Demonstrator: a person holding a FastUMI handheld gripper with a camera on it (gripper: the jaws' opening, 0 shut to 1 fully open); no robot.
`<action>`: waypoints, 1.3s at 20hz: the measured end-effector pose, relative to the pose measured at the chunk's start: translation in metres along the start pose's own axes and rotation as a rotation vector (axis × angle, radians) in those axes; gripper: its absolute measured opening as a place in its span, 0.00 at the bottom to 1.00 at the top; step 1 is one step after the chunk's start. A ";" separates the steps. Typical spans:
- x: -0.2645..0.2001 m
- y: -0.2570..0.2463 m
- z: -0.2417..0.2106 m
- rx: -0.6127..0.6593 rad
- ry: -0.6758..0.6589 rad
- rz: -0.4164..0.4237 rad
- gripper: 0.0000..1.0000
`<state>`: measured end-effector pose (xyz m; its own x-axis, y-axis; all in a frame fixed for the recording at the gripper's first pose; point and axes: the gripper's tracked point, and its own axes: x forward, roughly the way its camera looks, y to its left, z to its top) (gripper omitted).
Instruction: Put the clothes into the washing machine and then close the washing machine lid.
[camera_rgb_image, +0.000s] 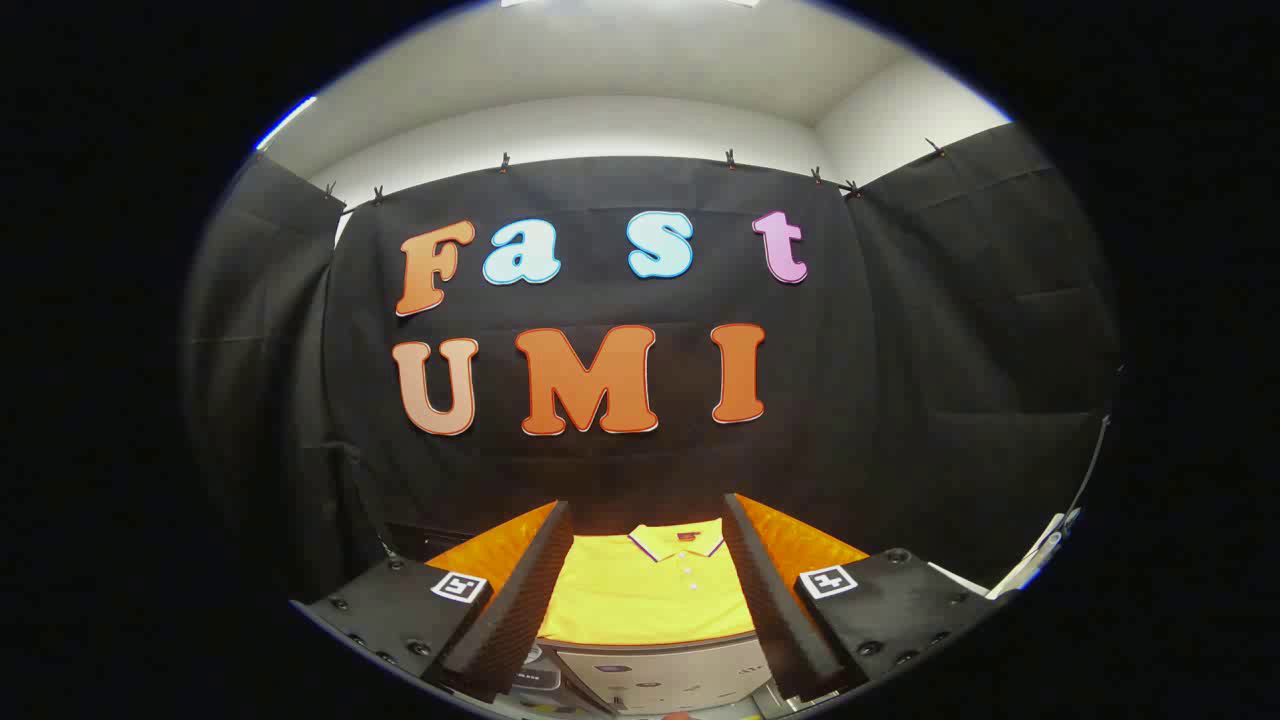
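My gripper (648, 590) is spread wide, its two ridged black fingers (520, 600) gripping nothing. Below and between them I see the white top of the washing machine (665, 675). Just past that, framed between my fingers but untouched by either, a yellow shirt (650, 595) lies flat on an orange table (800, 545), collar toward the far edge.

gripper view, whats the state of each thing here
gripper: open, fingers apart, holding nothing
shirt: yellow, lying flat with collar buttoned, beyond and between the fingers, not yet picked up
washing machine: white, just below the shirt's near edge; lid state cannot be told
table: orange, with the shirt lying on it
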<state>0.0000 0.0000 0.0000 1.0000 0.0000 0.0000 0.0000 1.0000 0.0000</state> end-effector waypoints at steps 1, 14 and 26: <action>0.001 0.000 0.000 0.000 0.001 -0.002 0.98; 0.006 -0.003 -0.001 -0.011 0.008 -0.009 0.98; 0.050 -0.016 -0.023 -0.010 0.056 -0.005 0.98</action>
<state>0.0502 -0.0162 -0.0230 0.9984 -0.0052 -0.0564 0.0046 0.9999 -0.0103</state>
